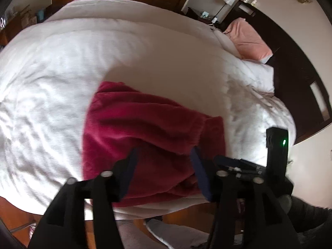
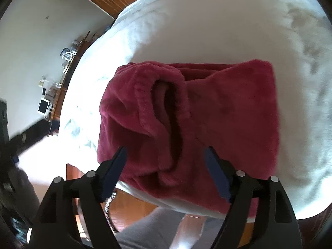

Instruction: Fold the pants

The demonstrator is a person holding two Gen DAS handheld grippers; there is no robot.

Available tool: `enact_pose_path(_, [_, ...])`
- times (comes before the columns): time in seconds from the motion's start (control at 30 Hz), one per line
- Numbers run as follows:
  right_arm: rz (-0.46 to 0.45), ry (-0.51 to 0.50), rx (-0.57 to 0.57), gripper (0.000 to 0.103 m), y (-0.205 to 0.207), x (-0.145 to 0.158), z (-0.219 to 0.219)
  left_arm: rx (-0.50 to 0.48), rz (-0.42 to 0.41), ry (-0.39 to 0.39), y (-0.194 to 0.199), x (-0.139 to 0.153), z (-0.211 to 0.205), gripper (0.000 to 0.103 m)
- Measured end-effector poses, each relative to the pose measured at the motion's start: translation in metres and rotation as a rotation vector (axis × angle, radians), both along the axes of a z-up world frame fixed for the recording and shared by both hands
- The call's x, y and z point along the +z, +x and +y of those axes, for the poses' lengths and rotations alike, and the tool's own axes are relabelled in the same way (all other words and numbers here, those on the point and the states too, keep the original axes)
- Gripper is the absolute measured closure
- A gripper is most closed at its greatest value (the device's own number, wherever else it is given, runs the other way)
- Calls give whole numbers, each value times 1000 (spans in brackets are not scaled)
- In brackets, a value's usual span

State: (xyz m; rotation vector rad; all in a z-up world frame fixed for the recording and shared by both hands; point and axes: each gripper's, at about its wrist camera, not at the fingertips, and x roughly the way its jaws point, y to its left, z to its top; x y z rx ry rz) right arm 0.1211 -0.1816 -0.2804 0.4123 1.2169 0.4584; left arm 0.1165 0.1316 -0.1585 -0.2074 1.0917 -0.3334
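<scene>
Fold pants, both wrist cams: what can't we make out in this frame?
- Pants near edge, left wrist view: covered by the left claw and its fingers.
- Pants layers underneath, right wrist view: hidden by the top fold; the fold count is unclear.
- Nightstand items, left wrist view: too small.
- Desk clutter, right wrist view: small and blurred.
- Right claw: open above the pants; contact can't be judged.

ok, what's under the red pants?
The red pants lie in a folded bundle on the white duvet, near the bed's edge. Only duvet shows around them; whatever is directly beneath the bundle, and its lower layers, stays covered.
</scene>
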Motion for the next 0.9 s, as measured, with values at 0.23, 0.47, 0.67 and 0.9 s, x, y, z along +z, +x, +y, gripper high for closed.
enact_pose_path(0.23, [90,-16,-46,22,33,-30,28,11,5,92,6,-15,27,26])
enact_pose_path(0.47, [112,-102,0,71,38,-39,54,48,63,131,19,-41,57,24])
enact_pose_path(0.67, [28,-43,32,81,30,7,47,68,85,164,31,-52,68,24])
enact_pose_path(0.9, [-96,14,9,82,6,72,1,66,60,150,38,-44,52,24])
